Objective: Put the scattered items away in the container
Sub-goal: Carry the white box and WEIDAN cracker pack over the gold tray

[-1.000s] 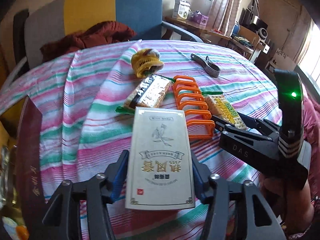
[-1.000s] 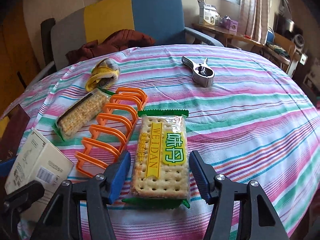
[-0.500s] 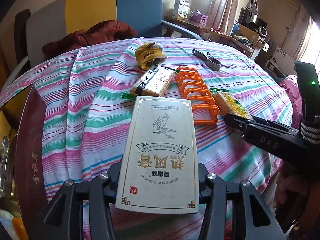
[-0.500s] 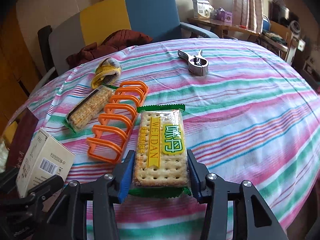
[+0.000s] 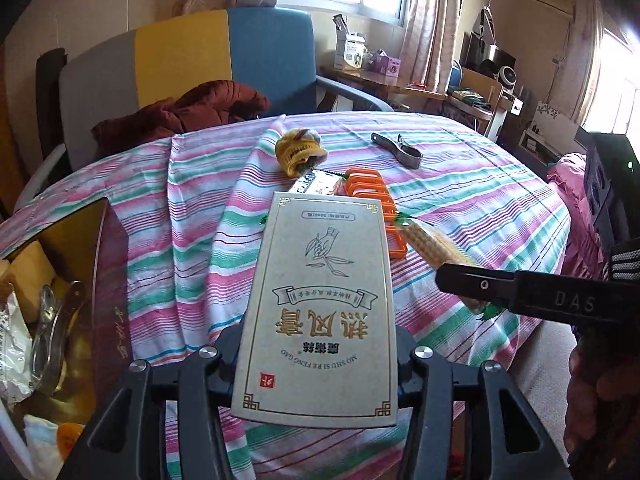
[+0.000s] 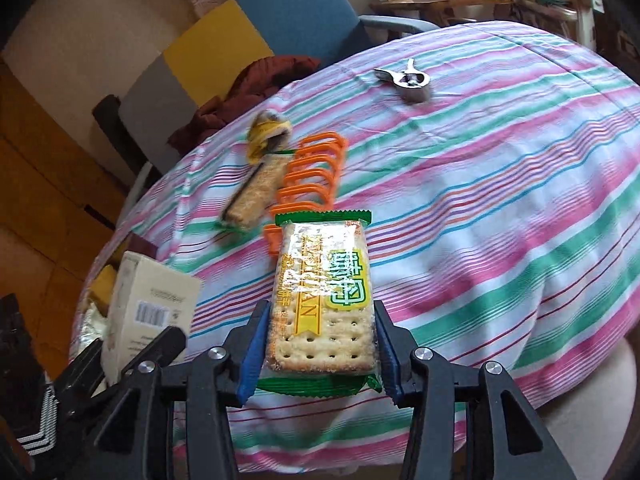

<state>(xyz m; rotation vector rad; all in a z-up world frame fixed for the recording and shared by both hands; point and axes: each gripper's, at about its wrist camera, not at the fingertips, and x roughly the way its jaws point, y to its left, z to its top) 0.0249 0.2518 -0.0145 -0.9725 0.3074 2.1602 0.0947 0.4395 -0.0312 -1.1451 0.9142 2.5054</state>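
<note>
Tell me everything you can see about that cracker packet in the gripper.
The cracker packet is a clear plastic sleeve with green crimped ends and a yellow-green label, showing pale dotted crackers inside. It is lifted off the striped tablecloth, lying flat and pointing away from the camera. The right gripper clamps its near end between blue pads. Nothing else touches it.

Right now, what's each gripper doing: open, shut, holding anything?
Left gripper: shut on the grey box, lifted off the table.
Right gripper: jaws just closed in, shut on the cracker pack.
</note>
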